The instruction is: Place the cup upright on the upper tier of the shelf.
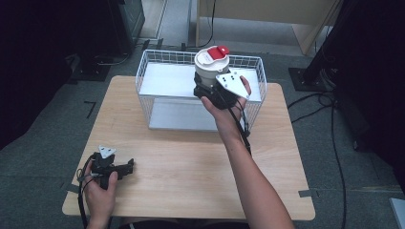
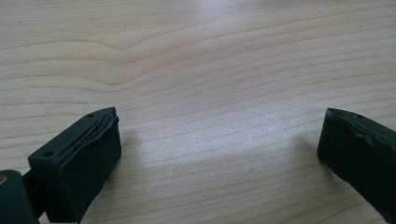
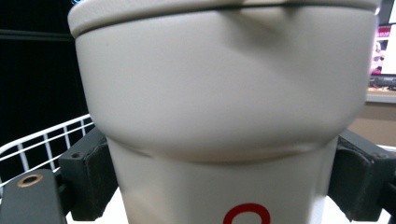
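A cream-white cup [image 1: 209,66] with a white lid and a red flip tab hangs upright above the white wire basket [image 1: 152,67] at the table's far side. My right gripper [image 1: 206,89] is shut on the cup's lower body. Close up, the cup [image 3: 224,112] sits between both black pads, one pad [image 3: 91,179] on each side of its narrow waist. My left gripper [image 1: 125,168] lies low on the wooden table [image 1: 191,162] near its front left corner, open, with bare wood between its fingertips [image 2: 84,154].
The basket has a grey sheet floor [image 1: 181,114] and tall wire walls. Black stands and cables [image 1: 329,109] lie on the floor to the right of the table. A dark cabinet [image 1: 125,21] stands at the back left.
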Tool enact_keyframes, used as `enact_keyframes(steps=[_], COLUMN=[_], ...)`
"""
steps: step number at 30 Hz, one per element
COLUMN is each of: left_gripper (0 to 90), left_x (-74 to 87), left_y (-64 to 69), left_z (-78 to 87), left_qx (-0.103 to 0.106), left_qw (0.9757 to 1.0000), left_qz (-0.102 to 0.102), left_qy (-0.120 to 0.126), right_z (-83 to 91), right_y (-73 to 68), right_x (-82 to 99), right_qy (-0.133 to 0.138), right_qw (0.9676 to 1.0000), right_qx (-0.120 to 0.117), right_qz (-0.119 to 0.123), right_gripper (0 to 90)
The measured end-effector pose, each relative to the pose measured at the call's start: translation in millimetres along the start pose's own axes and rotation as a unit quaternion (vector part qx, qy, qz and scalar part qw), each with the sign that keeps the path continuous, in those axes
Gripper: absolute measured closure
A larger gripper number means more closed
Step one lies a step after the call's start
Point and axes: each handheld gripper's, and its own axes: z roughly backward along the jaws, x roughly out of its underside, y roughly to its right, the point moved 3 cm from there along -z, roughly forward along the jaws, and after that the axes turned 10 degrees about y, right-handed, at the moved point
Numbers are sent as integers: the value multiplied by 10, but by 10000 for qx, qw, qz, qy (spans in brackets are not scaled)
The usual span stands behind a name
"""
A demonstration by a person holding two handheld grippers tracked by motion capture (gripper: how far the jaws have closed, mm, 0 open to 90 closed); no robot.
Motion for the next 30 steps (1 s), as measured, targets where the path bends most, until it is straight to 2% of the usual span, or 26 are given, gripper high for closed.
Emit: enact_keyframes(steps=[2, 7, 14, 24, 30], left_gripper=[0, 0, 0, 0, 0], left_x=[0, 0, 0, 0, 0], left_y=[0, 0, 0, 0, 0], left_z=[0, 0, 0, 0, -1], left_qx=[0, -1, -1, -2, -5], left_qw=[10000, 10000, 10000, 10000, 10000], left_qz=[-1, -3, -3, 0, 0], left_qy=[-1, 0, -1, 0, 10], right_z=[-25, -216, -353, -663, -729], right_y=[5, 37, 39, 59, 75], right_x=[9, 78, 52, 41, 118], right_qy=[-9, -106, -132, -268, -379], right_qw=[10000, 9999, 9997, 9991, 9986], right_qx=[11, 109, 127, 215, 260], right_qz=[-17, -79, -132, -268, -264], right_gripper=[110, 110, 111, 111, 112])
